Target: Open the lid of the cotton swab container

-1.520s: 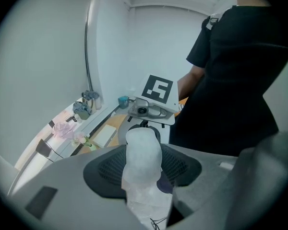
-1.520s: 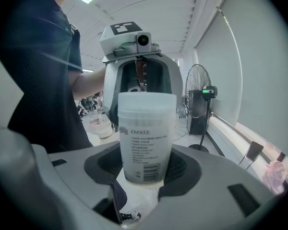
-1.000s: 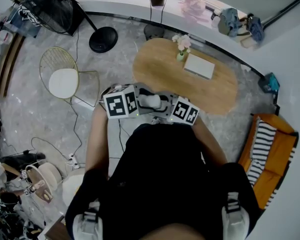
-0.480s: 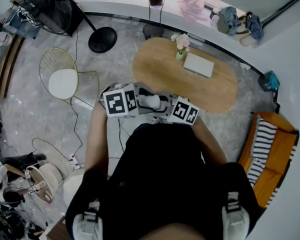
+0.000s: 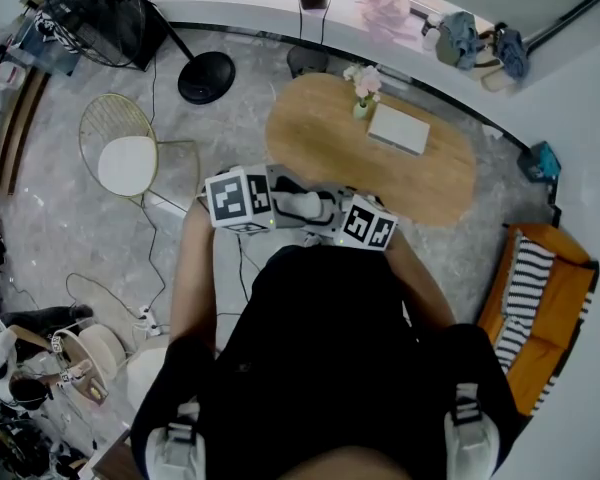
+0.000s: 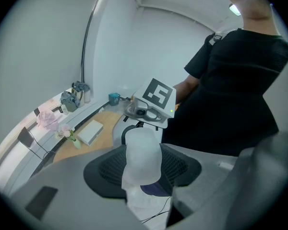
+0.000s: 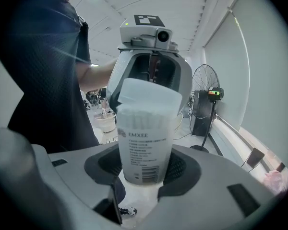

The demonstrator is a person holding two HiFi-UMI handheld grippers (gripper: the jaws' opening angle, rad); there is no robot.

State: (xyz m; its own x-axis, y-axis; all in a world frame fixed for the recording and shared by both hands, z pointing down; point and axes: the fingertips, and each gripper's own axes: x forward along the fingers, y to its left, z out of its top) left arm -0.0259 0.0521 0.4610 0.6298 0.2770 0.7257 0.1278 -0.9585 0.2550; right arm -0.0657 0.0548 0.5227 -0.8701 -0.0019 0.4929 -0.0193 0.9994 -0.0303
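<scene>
A translucent cotton swab container (image 5: 302,204) is held in the air before the person's chest, lying between both grippers. In the right gripper view its printed body (image 7: 145,143) stands between the pads of my right gripper (image 7: 143,171), which is shut on it. My left gripper (image 6: 143,169) is shut on the frosted lid end (image 6: 143,152). In the head view the left gripper (image 5: 283,200) and right gripper (image 5: 322,212) face each other across the container. The lid sits closed on the body.
Beyond the grippers stands an oval wooden table (image 5: 435,183) with a small flower vase (image 5: 363,96) and a white box (image 5: 398,131). A wire chair (image 5: 130,158) and a fan base (image 5: 206,78) stand at the left. An orange seat (image 5: 540,288) is at the right. Cables lie on the floor.
The left gripper's marker cube has tilted slightly. The container and the right gripper stay where they were.
</scene>
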